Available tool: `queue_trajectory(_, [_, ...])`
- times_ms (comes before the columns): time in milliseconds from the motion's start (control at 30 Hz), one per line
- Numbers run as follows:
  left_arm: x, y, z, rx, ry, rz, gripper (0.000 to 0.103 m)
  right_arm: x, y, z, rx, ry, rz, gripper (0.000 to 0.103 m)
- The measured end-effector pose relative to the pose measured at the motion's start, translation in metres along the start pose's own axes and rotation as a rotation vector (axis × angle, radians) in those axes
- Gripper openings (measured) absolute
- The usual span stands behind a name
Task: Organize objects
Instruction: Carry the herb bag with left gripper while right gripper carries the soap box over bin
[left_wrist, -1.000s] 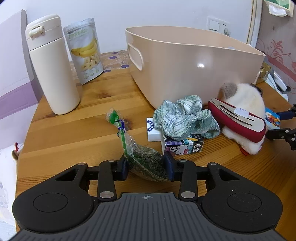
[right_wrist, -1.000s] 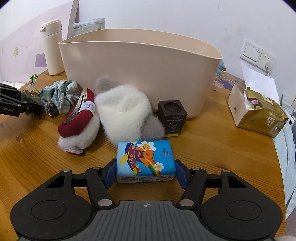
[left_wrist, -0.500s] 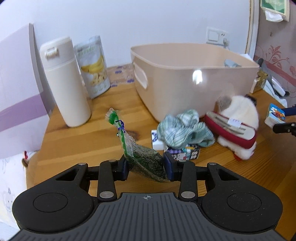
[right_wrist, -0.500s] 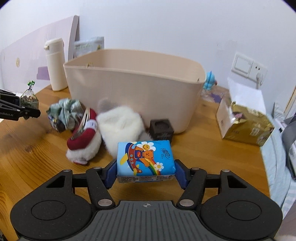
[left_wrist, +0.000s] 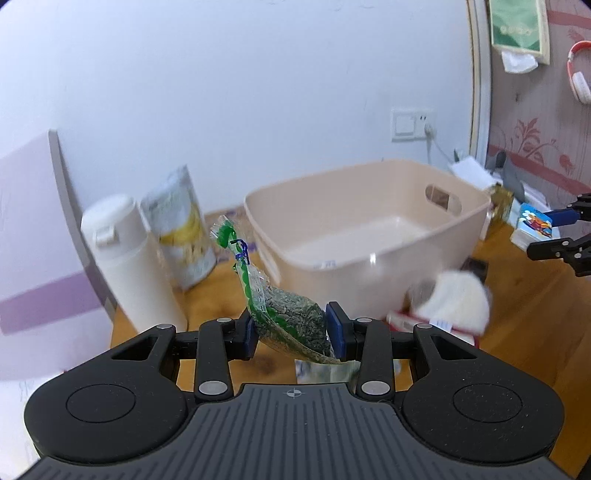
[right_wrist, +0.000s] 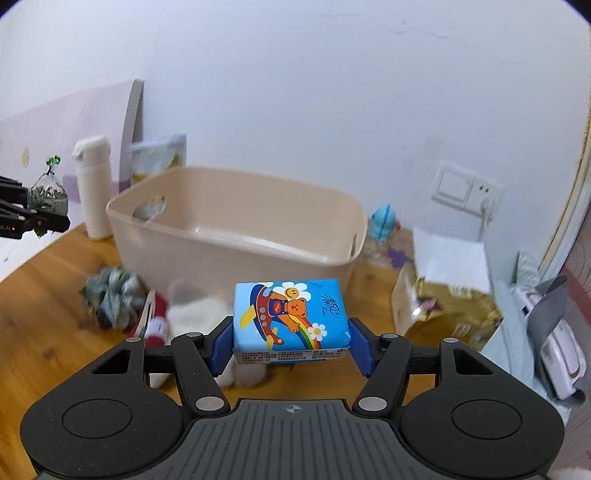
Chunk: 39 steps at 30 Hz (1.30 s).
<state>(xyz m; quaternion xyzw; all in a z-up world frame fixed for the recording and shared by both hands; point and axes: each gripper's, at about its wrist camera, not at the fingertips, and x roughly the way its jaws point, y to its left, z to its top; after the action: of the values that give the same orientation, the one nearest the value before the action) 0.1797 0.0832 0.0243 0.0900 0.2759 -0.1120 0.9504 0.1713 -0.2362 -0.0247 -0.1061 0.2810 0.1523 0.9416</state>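
My left gripper is shut on a clear bag of green dried leaves tied at its top, held in the air in front of the beige bin. My right gripper is shut on a blue tissue pack with a cartoon bear, also lifted, in front of the bin. The bin's inside looks bare. Each gripper shows in the other view: the left one with the leaf bag at far left, the right one with the tissue pack at far right.
On the wooden table lie a white plush with a red item, a plaid scrunchie, a white flask, a banana chip bag, a gold packet and a blue toy.
Both grippers have risen well above the table with their loads held. The views now look down into the bin's open top instead of at its side wall.
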Motion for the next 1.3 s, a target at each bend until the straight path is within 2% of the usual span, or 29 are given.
queue_trajectory(333, [0.014, -0.011, 0.05, 0.03, -0.063, -0.003, 0.038, -0.001, -0.012, 0.038, -0.002, -0.082, -0.044, 0.062])
queue_trajectory(700, [0.053, -0.028, 0.081, 0.058, -0.053, -0.018, 0.038, 0.016, -0.033, 0.062, 0.021, -0.098, -0.076, 0.062])
queue_trajectory(1300, [0.143, -0.031, 0.098, 0.065, 0.128, -0.046, 0.038, 0.079, -0.027, 0.091, -0.049, -0.013, -0.037, 0.062])
